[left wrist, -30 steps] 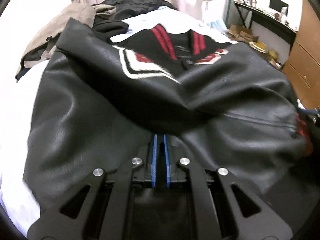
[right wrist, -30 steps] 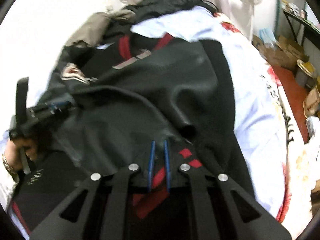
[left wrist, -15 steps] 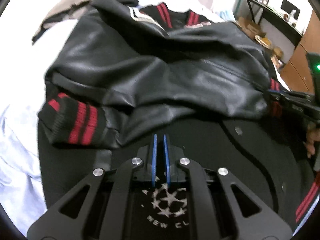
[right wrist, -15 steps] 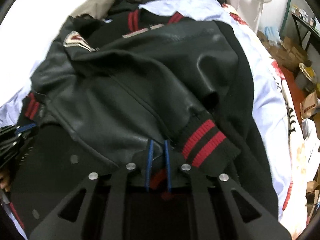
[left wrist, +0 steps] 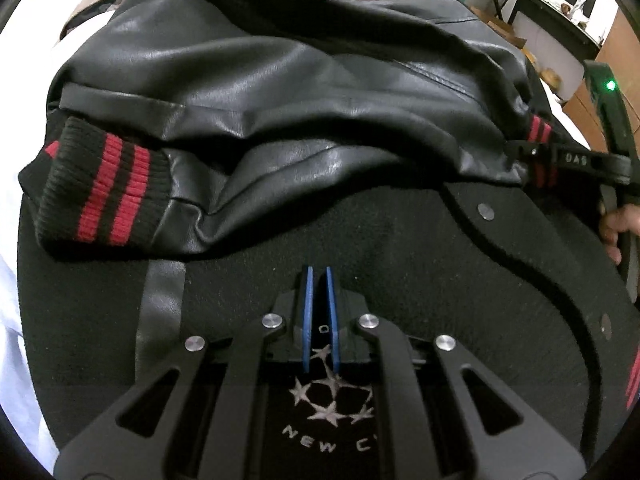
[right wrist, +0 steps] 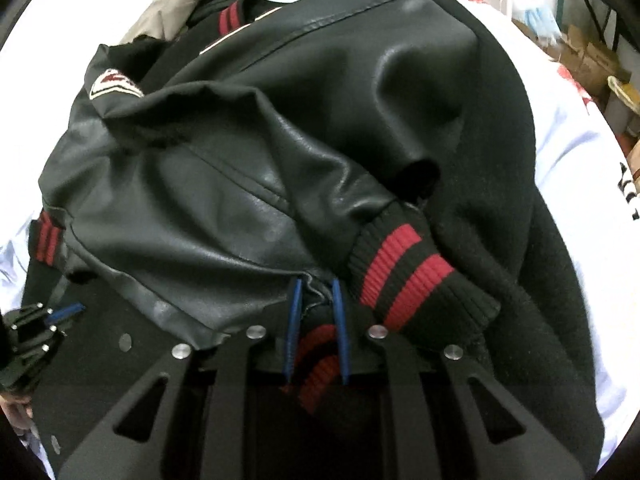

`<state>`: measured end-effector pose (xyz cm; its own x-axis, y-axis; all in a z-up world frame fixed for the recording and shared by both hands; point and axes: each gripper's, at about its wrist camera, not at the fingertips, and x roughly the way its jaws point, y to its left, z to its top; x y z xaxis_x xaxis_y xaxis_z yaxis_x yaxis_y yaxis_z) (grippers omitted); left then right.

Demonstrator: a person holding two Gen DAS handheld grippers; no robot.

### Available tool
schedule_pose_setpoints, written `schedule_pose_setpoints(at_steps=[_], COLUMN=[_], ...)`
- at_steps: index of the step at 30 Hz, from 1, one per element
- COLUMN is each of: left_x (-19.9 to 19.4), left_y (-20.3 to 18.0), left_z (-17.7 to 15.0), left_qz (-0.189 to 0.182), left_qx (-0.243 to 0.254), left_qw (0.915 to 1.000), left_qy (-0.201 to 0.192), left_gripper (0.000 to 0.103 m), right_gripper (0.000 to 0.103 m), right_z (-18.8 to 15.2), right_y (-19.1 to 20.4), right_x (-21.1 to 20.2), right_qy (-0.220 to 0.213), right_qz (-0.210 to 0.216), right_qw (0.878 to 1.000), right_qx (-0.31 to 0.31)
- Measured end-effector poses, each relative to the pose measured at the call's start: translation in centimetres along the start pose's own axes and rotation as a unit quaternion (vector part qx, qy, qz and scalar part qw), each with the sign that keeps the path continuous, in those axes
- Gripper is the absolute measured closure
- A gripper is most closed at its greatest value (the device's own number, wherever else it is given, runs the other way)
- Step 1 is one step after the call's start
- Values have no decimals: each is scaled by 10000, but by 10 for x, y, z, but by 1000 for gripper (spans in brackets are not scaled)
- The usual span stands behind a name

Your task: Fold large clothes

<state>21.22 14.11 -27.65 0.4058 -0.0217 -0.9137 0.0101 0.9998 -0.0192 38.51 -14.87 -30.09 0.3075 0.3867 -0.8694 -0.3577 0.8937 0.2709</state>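
Left wrist view: the left gripper (left wrist: 320,280) hovers low over the black jacket (left wrist: 280,80), which lies spread on the bed (left wrist: 16,300). Its blue pads sit nearly together with nothing visibly between them. A striped cuff (left wrist: 100,196) rests at left; the star logo (left wrist: 332,396) is partly hidden by the tool.

Right wrist view: the right gripper (right wrist: 316,300) points at the sleeve hem, pads slightly apart; whether they pinch leather is unclear. The other gripper (right wrist: 36,328) is cut off at left.
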Motion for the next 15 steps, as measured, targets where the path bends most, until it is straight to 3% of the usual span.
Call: schedule_pose_setpoints(at_steps=[4, 8, 15], left_x=[-14, -40, -89], left_y=[-6, -7, -26], left_z=[-9, -30, -77], left_qz=[140, 120, 326], left_qx=[133, -8, 178], left_qw=[9996, 9994, 9976], left_qy=[-203, -333, -585], left_gripper=[96, 96, 96], right_gripper=[86, 82, 82], right_z=[2, -17, -133], right_y=[20, 58, 138], right_x=[-27, -89, -157], right_qy=[65, -145, -309], right_qz=[-186, 273, 537], right_qw=[9996, 9990, 9947], right_qx=[-223, -336, -816])
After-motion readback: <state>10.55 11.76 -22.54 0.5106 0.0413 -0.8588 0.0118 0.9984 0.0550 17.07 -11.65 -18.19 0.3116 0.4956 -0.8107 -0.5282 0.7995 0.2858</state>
